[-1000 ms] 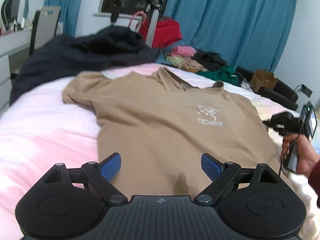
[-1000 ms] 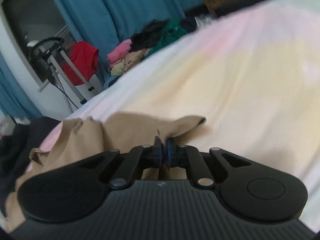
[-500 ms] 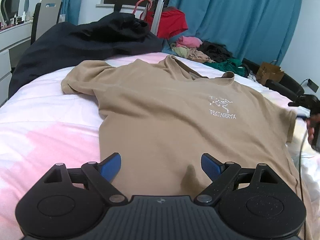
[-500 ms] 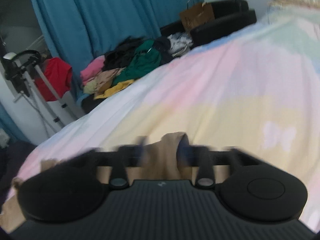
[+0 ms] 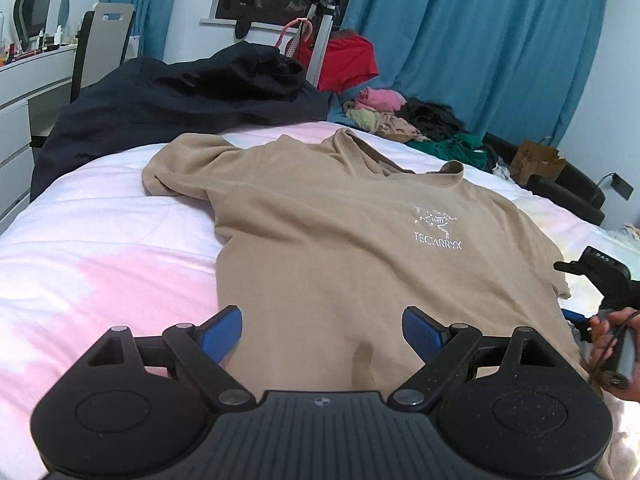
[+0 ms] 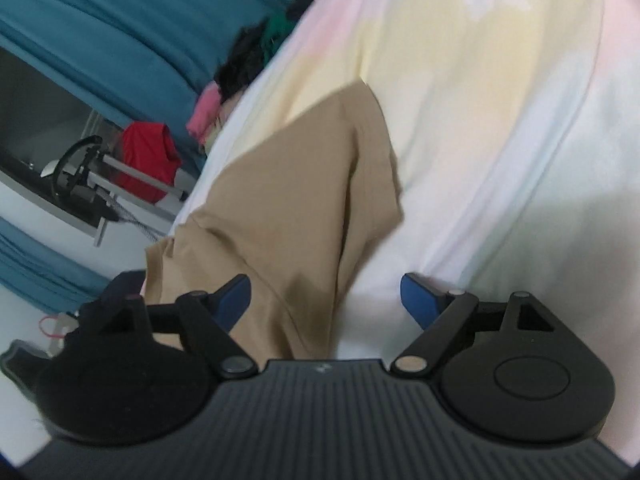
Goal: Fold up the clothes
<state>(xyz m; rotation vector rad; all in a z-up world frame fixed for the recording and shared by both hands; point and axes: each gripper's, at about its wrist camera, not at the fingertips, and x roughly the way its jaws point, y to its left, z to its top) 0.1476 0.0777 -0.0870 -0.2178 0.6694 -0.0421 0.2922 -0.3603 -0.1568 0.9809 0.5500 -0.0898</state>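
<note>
Both grippers stand wide apart and hold nothing; the left gripper (image 5: 322, 330) hangs over the lower body of the tan T-shirt (image 5: 360, 232), which lies flat, logo up, on the pastel bedspread (image 5: 100, 248); the right gripper (image 6: 325, 294) straddles what seems, through blur, the shirt's sleeve edge (image 6: 360, 184).

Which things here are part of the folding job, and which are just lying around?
Part of the job: tan t-shirt, bed, left gripper, right gripper.

Lying around: dark jacket, clothes pile, red garment, cardboard box.
</note>
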